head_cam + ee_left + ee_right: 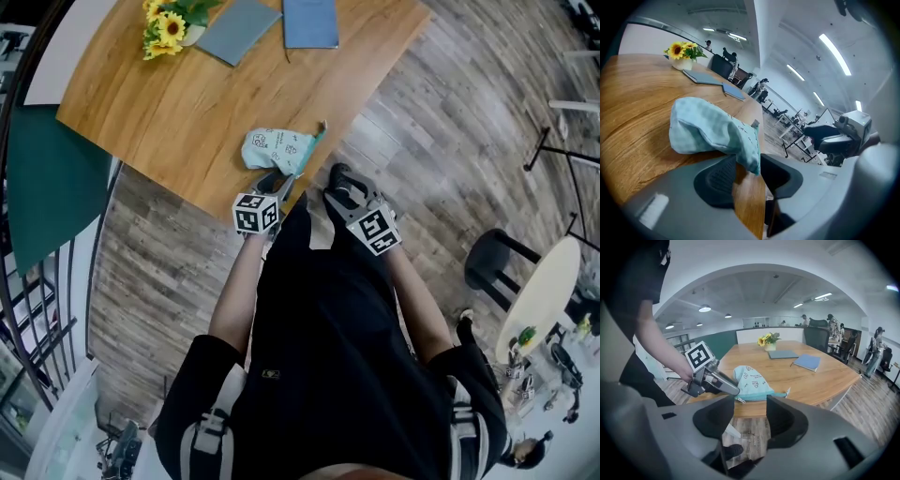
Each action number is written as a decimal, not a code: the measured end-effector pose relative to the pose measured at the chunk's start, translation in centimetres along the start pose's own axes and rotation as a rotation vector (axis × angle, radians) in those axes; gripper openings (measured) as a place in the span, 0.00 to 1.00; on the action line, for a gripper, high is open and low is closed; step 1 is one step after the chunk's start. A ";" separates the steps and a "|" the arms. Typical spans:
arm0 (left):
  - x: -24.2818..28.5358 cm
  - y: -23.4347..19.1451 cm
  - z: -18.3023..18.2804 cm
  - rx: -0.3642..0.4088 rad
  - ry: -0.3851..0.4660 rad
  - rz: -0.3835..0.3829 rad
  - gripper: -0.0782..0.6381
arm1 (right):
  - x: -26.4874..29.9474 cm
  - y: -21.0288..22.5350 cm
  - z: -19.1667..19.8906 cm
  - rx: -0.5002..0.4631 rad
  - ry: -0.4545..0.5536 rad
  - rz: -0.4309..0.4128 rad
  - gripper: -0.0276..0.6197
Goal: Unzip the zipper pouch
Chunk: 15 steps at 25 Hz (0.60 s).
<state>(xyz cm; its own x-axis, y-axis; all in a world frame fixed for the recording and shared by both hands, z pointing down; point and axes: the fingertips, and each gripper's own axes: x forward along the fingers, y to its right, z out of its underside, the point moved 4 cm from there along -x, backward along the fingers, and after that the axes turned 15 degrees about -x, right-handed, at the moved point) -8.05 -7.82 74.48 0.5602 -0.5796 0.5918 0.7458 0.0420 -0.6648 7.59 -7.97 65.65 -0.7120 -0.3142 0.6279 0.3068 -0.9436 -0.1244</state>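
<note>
Nearest, the right gripper (750, 416) hangs off the table (187, 122) over the floor (441, 141), jaws spread with nothing between them. The left gripper (747, 171) is at the table's near edge, jaws spread around one corner of the pouch (708, 129) without pinching it. The pouch lies just inside that edge. Beyond it is bare wood, then notebooks (234, 28) and sunflowers (167, 26). There is open floor to the right.

Bright ceiling striplights (833, 53); fisheye edges dark, warped.
</note>
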 end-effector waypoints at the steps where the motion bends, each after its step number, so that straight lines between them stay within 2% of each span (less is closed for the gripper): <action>1: 0.2 0.1 -0.1 -0.001 -0.005 0.001 0.32 | -0.1 0.0 0.0 0.001 0.000 0.002 0.38; 9: 1.2 0.4 -0.5 0.027 -0.028 -0.009 0.25 | -1.0 0.3 0.6 0.011 -0.009 0.023 0.38; 15: 0.6 0.9 -1.2 0.015 -0.014 0.027 0.12 | -1.5 0.5 0.4 0.019 -0.004 0.042 0.37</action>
<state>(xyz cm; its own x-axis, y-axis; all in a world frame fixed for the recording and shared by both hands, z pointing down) -7.43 -9.16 73.69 0.5852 -0.5668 0.5798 0.7356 0.0703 -0.6738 9.09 -7.97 65.00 -0.6954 -0.3532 0.6258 0.3482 -0.9274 -0.1365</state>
